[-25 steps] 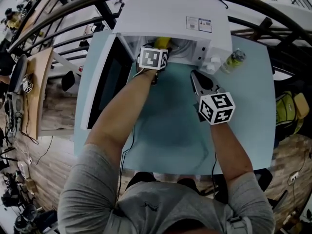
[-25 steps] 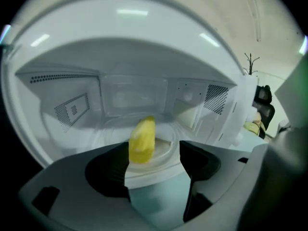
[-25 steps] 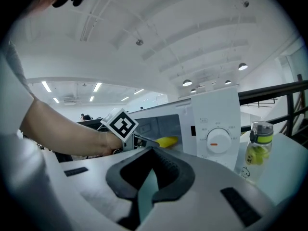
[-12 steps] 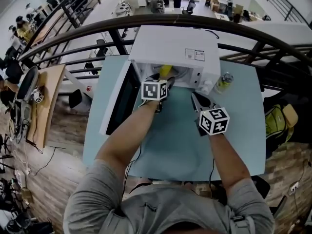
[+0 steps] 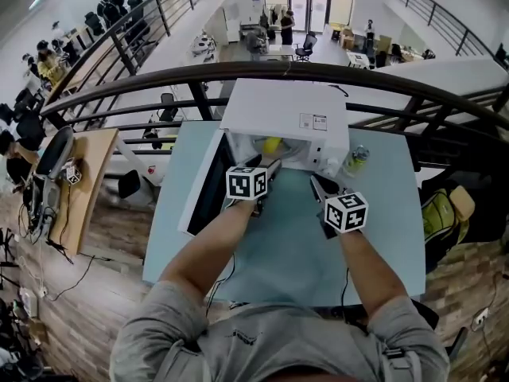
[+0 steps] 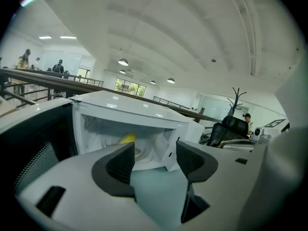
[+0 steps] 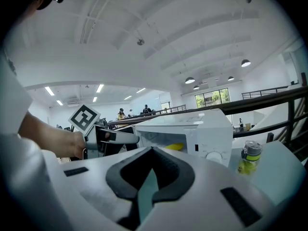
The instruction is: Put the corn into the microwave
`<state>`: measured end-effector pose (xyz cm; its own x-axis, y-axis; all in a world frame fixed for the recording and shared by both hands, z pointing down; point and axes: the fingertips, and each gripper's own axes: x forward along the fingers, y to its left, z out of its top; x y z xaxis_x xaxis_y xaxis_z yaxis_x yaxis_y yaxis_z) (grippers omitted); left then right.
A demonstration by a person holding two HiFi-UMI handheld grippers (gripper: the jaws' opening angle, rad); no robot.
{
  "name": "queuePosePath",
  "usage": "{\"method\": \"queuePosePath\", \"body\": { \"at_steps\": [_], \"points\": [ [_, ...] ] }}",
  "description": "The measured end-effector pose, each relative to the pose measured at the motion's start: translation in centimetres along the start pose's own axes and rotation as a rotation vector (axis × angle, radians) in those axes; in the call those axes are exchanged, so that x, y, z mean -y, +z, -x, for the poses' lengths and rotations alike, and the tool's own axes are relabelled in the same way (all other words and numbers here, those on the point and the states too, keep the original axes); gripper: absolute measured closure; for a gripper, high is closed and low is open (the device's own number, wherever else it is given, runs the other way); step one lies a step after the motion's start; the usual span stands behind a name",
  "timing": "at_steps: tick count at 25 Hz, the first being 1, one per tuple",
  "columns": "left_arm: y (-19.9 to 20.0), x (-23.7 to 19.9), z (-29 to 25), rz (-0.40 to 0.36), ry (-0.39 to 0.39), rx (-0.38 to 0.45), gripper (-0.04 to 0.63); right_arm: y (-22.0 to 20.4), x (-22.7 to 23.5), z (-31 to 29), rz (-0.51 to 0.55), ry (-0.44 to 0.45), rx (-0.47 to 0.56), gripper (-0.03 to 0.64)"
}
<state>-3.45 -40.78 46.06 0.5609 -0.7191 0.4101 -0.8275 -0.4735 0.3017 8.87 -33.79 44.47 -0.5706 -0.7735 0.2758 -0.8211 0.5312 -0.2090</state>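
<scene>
The yellow corn (image 5: 272, 144) lies inside the white microwave (image 5: 282, 114), whose door (image 5: 205, 183) hangs open to the left. In the left gripper view the corn (image 6: 127, 138) shows on the turntable, past the jaws. My left gripper (image 5: 270, 168) hovers just in front of the oven's mouth. It is open with nothing between its fingers, and its jaws have just been closing a little. My right gripper (image 5: 316, 184) is shut and empty, held over the table right of the left one. In its own view its jaws (image 7: 150, 174) point at the microwave (image 7: 192, 126).
A small bottle with a yellow label (image 5: 355, 157) stands on the pale blue table (image 5: 294, 253), right of the microwave by its knobs. A dark railing (image 5: 262, 72) curves behind the table. A wooden desk (image 5: 83, 173) stands off to the left.
My left gripper has drawn back out of the microwave's mouth and risen, leaving the corn inside. My right gripper has risen a little. The head view now takes in more of the room.
</scene>
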Motion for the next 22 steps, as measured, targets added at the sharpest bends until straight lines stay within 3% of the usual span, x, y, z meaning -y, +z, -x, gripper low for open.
{"method": "queuePosePath", "body": {
  "at_steps": [12, 22],
  "points": [
    [0.4, 1.5, 5.3, -0.002, -0.061, 0.044, 0.373, 1.7, -0.2, 1.2, -0.033, 0.019, -0.01, 0.598],
    [0.7, 3.7, 9.0, -0.06, -0.123, 0.065, 0.428, 3.0, -2.2, 2.1, -0.002, 0.096, -0.029, 0.598]
  ]
}}
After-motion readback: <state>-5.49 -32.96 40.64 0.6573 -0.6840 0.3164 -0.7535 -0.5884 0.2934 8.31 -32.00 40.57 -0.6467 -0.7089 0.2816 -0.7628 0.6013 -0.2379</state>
